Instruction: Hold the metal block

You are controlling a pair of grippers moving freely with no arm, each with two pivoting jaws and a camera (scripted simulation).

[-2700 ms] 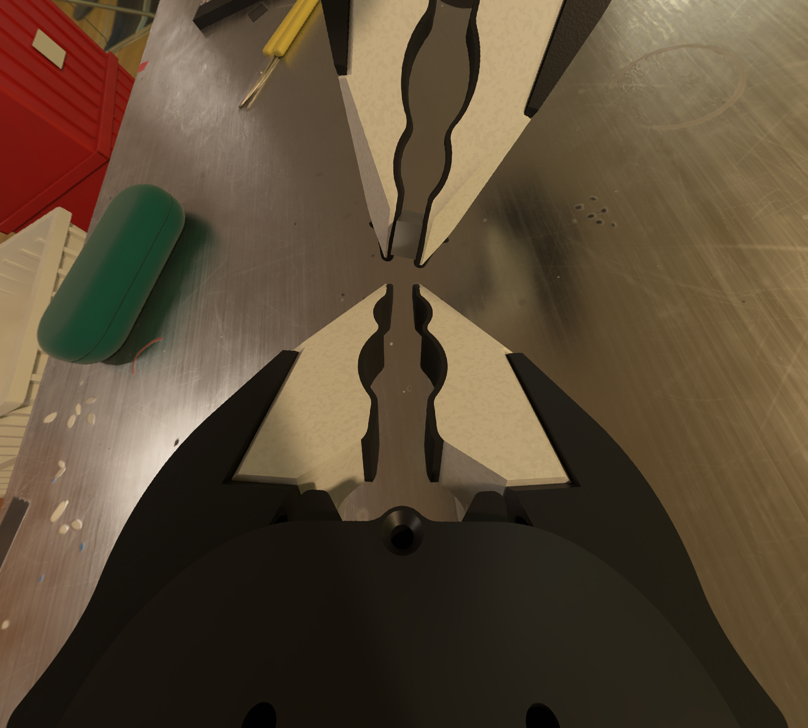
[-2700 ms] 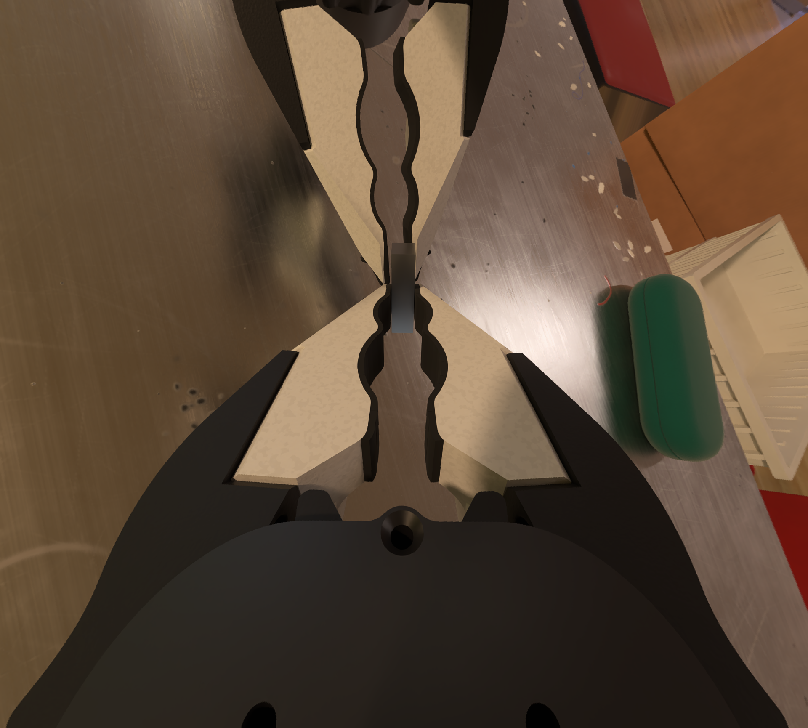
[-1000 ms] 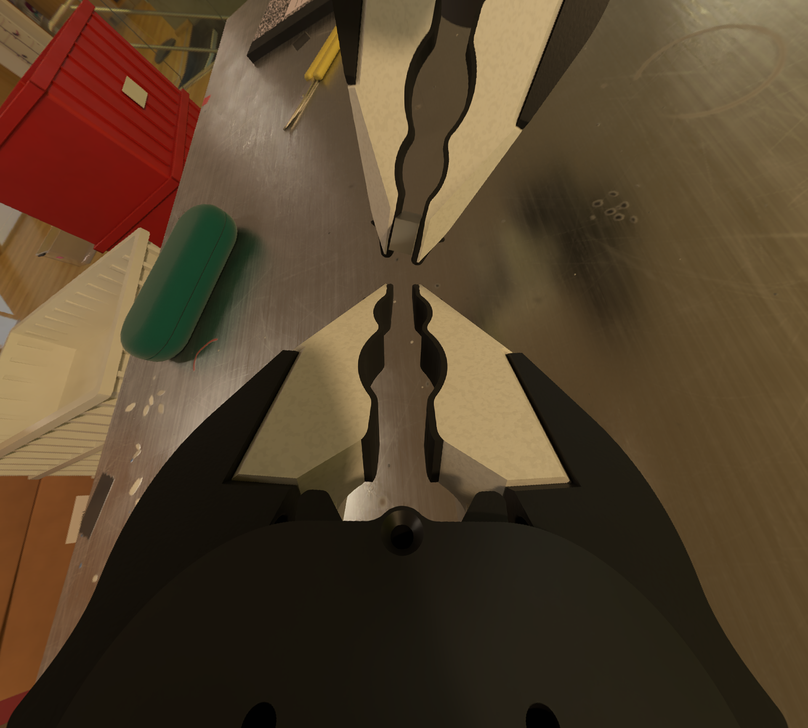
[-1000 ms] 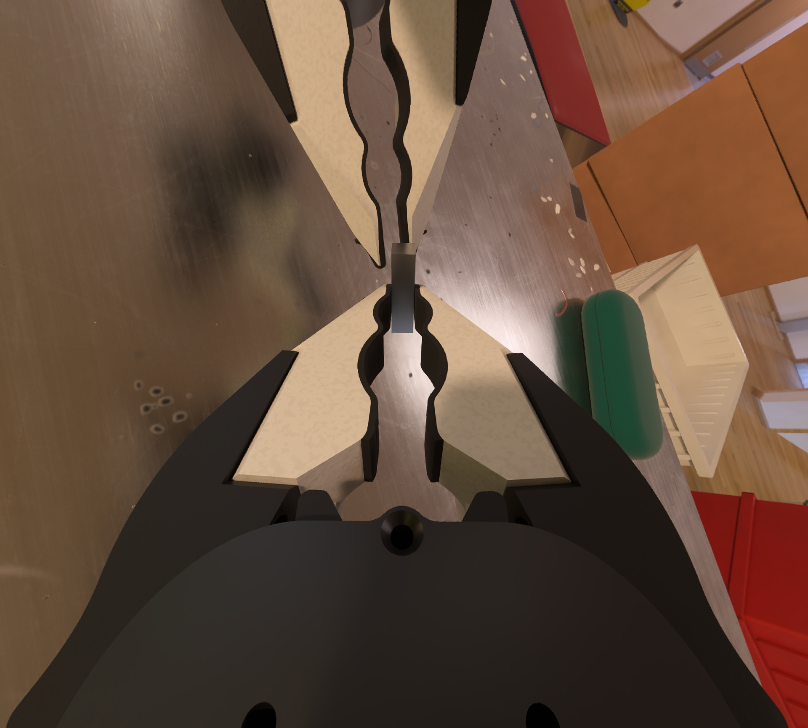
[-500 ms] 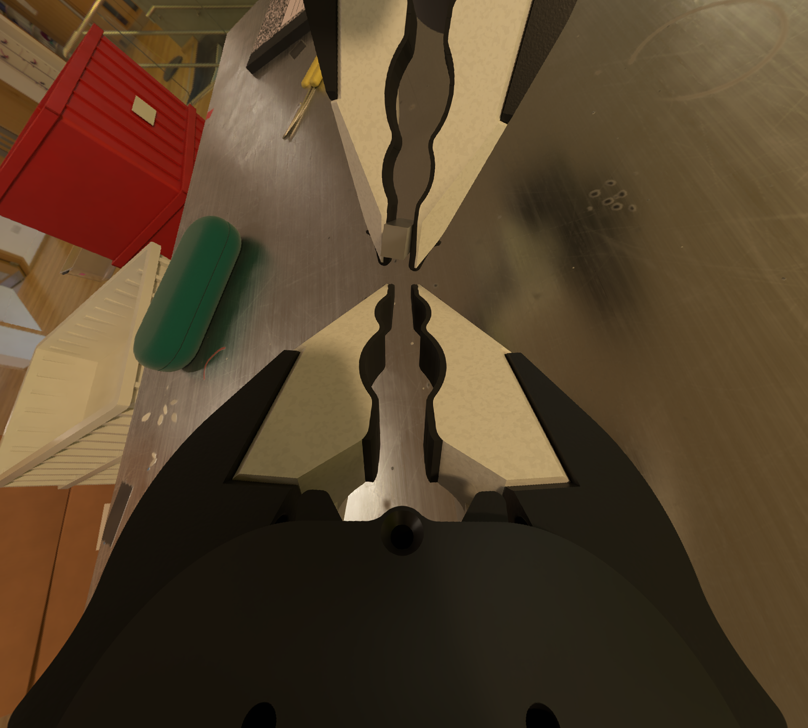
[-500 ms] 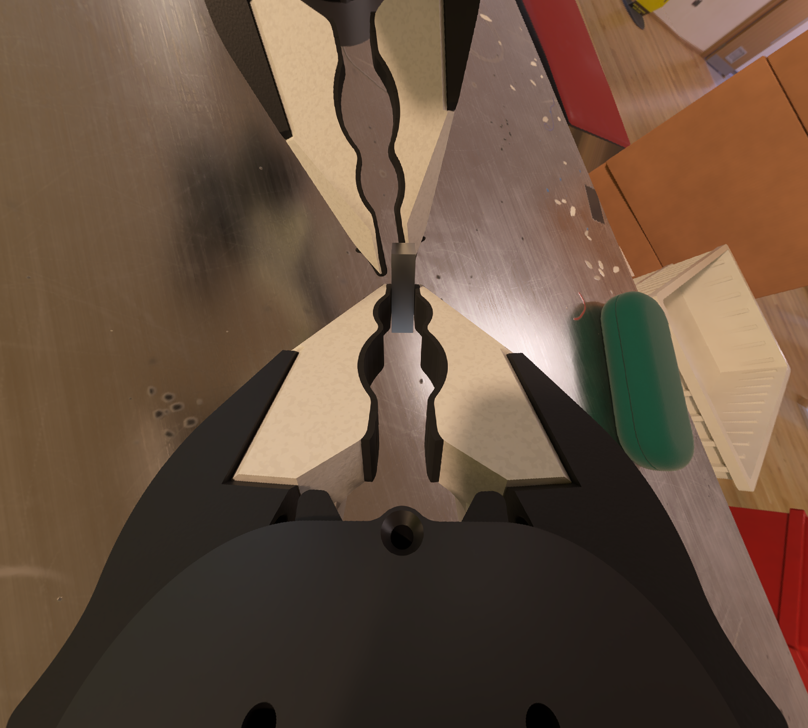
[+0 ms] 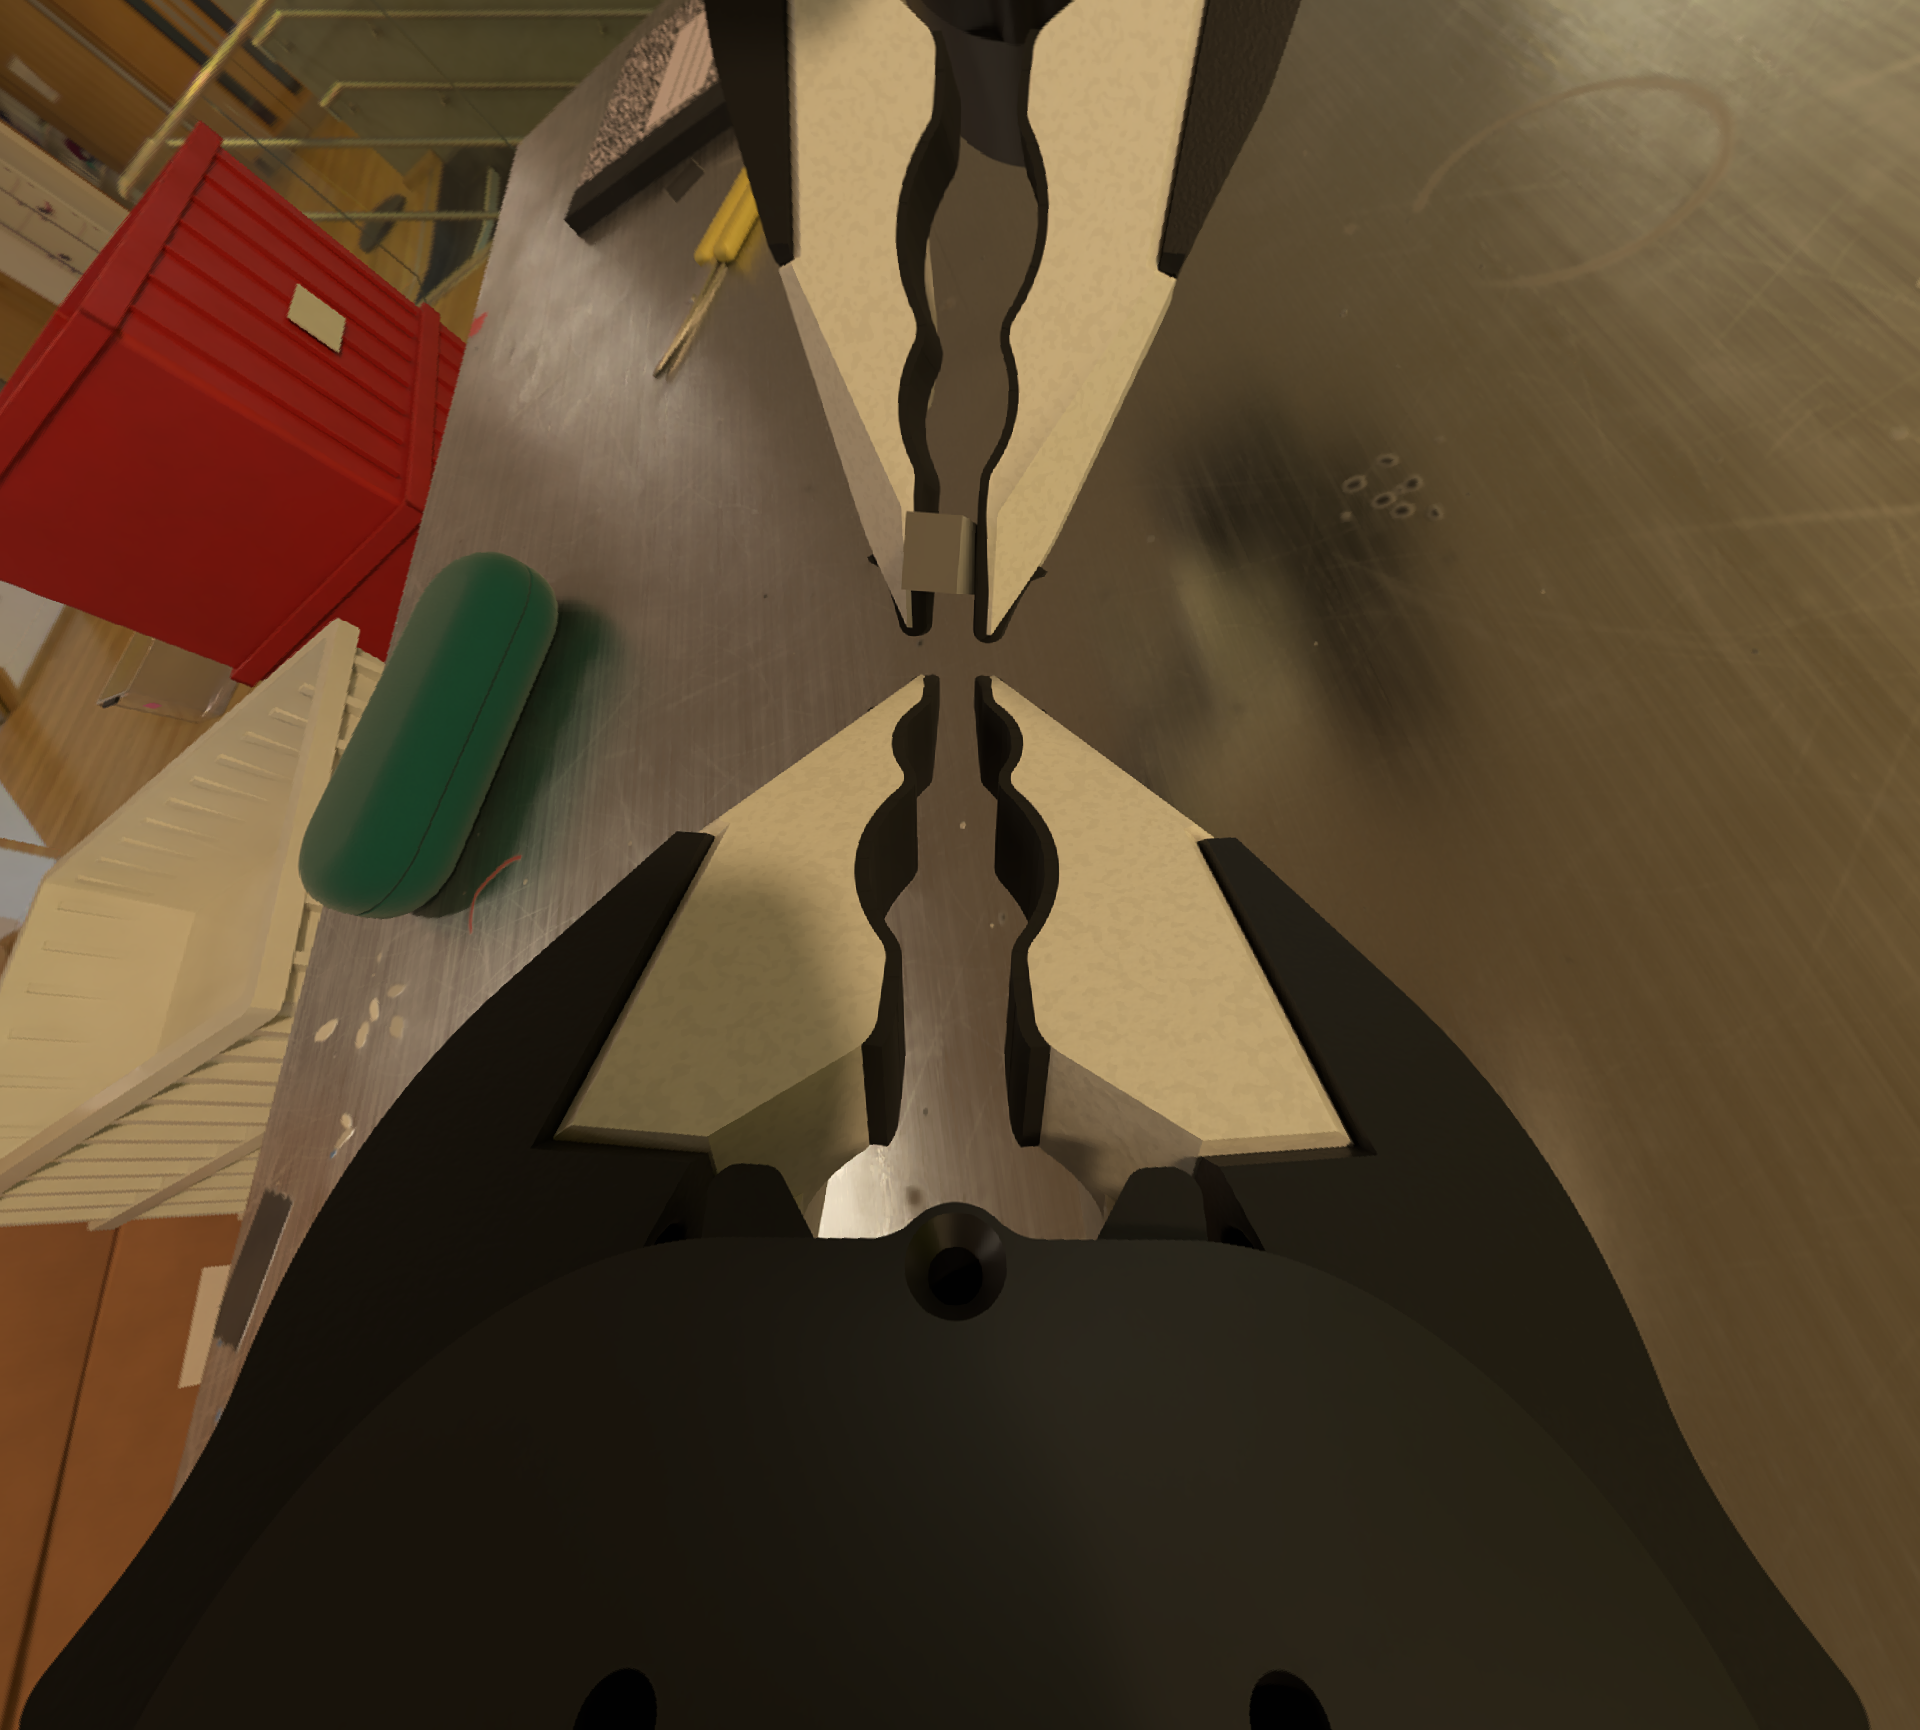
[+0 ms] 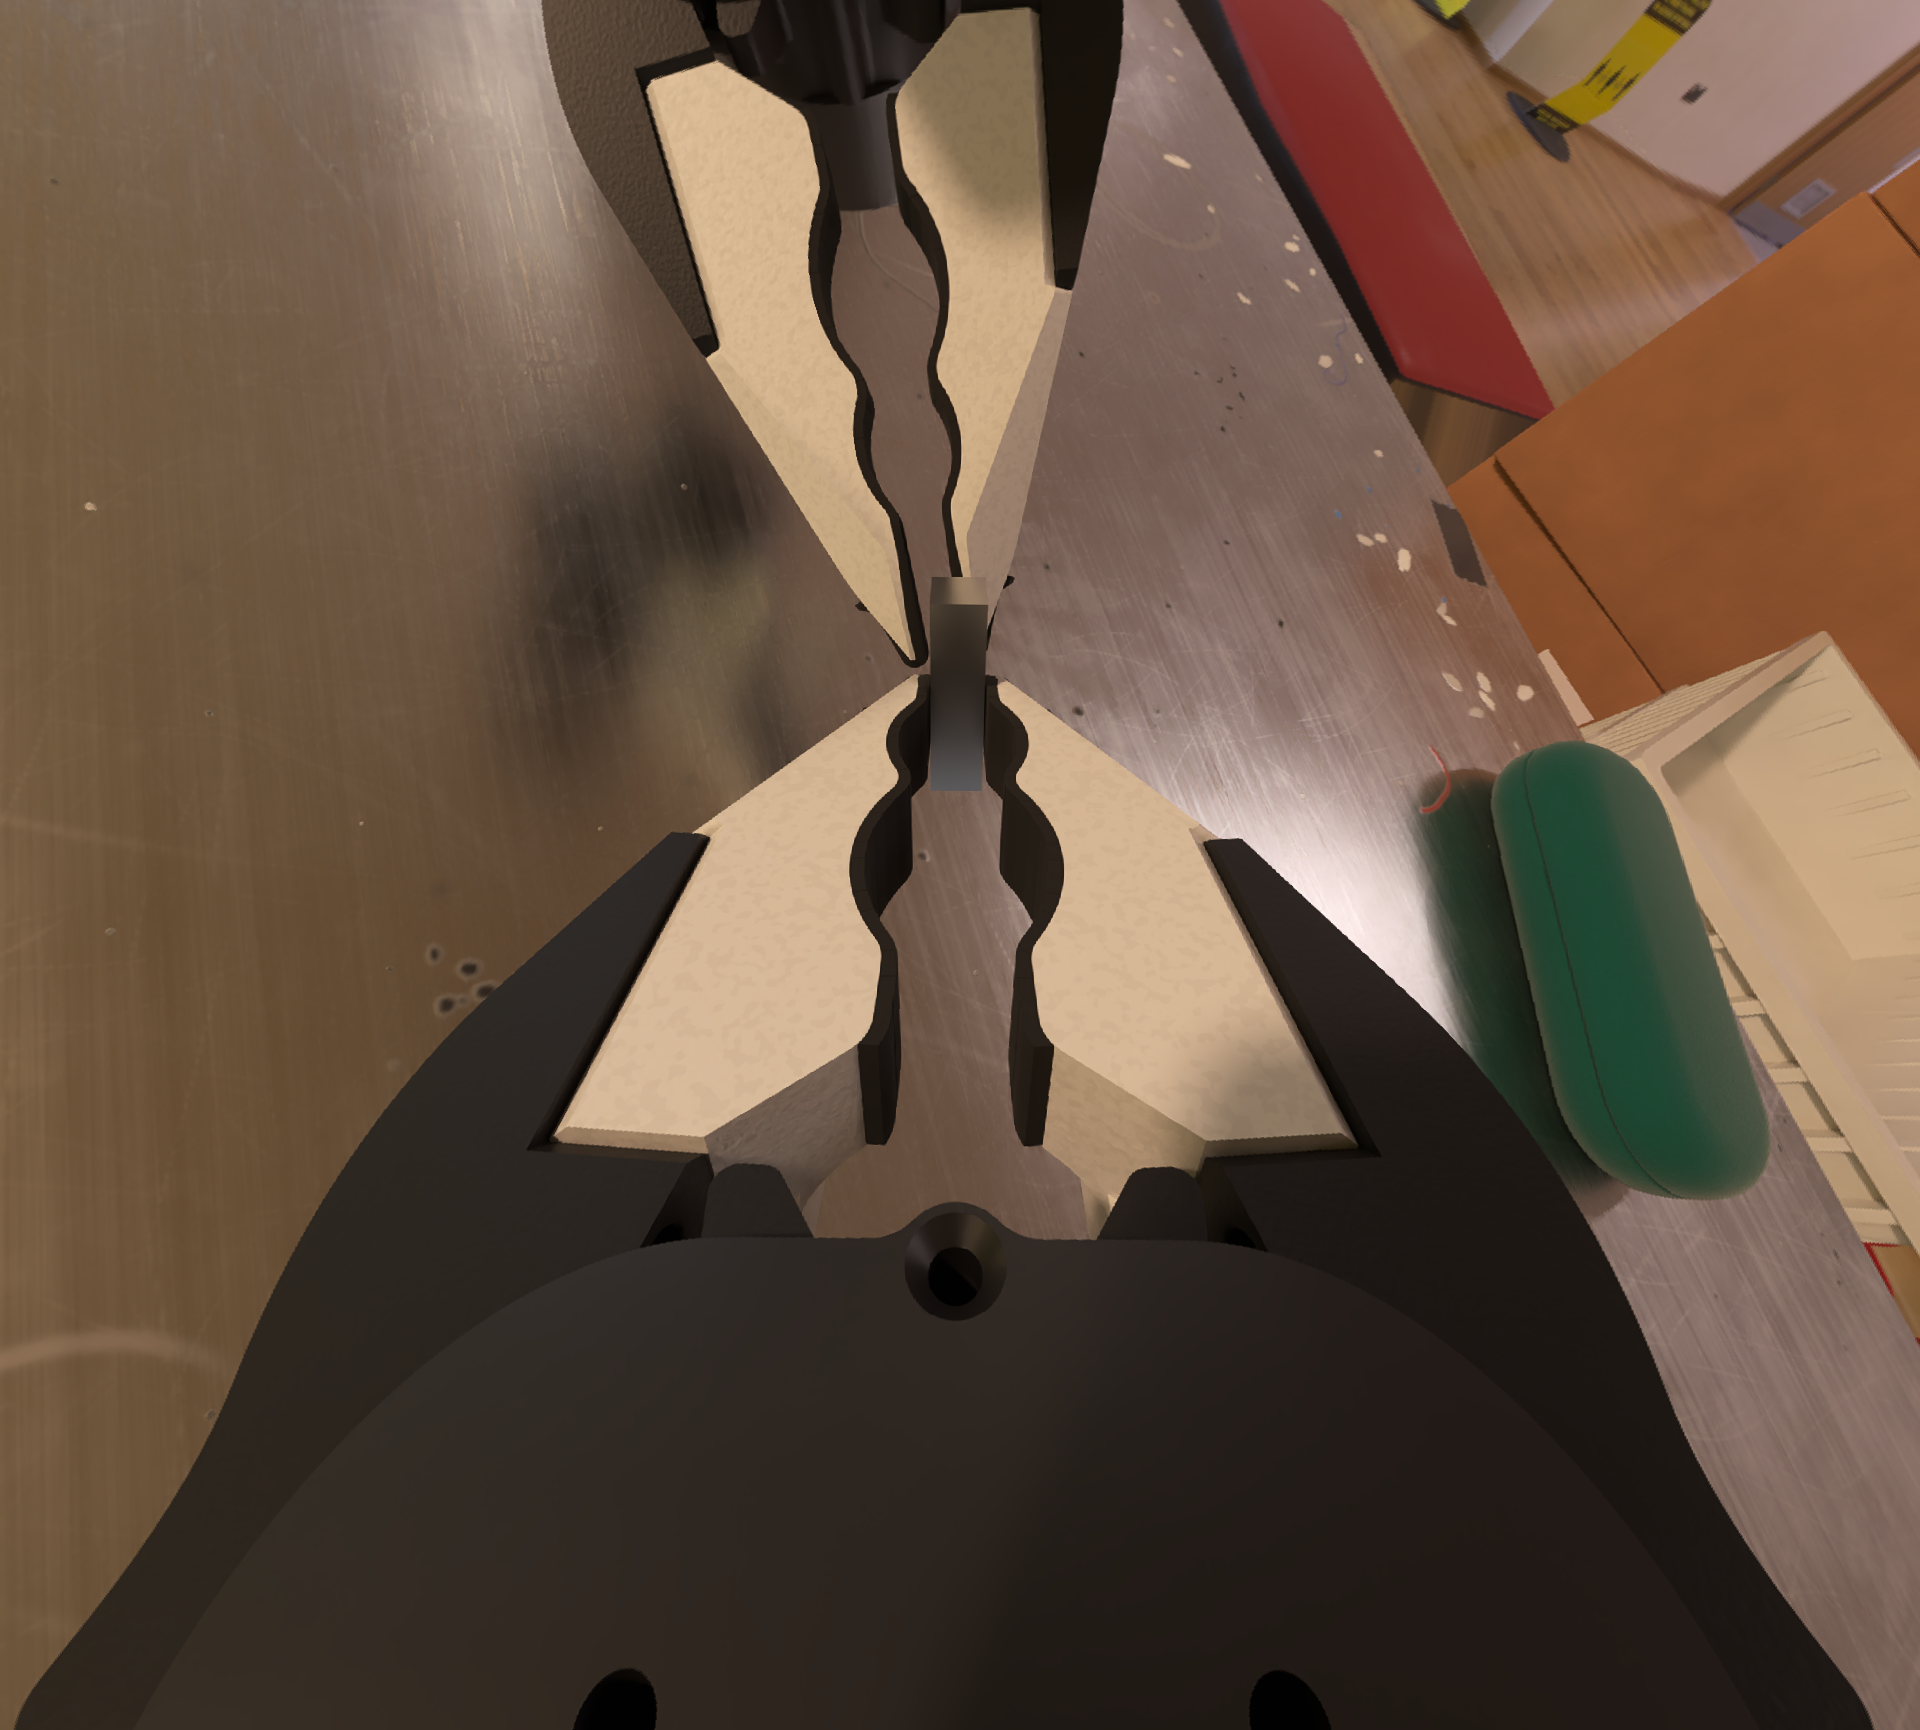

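The metal block [image 8: 956, 724] is a small grey bar. My right gripper [image 8: 956, 688] is shut on it, and the block's far end sticks out past the fingertips. In the left wrist view the block [image 7: 938, 553] shows end-on between the right gripper's [image 7: 943, 631] fingers. My left gripper [image 7: 954, 681] faces the right one tip to tip, its fingers closed to a thin slit with only table showing through. It also shows in the right wrist view [image 8: 948, 631], just beyond the block. Both hang above the steel table [image 7: 1455, 745].
A green oval case [image 7: 426, 735] lies near the table's edge, also in the right wrist view [image 8: 1621, 963]. A cream slatted rack [image 7: 135, 953] and a red box [image 7: 208, 454] stand beyond it. A yellow-handled tool [image 7: 727, 226] and a speckled slab [image 7: 655, 91] lie at the far end.
Both grippers have risen from the table with the block still in the right one. The block's end shows more plainly in the left wrist view. The case and rack look smaller.
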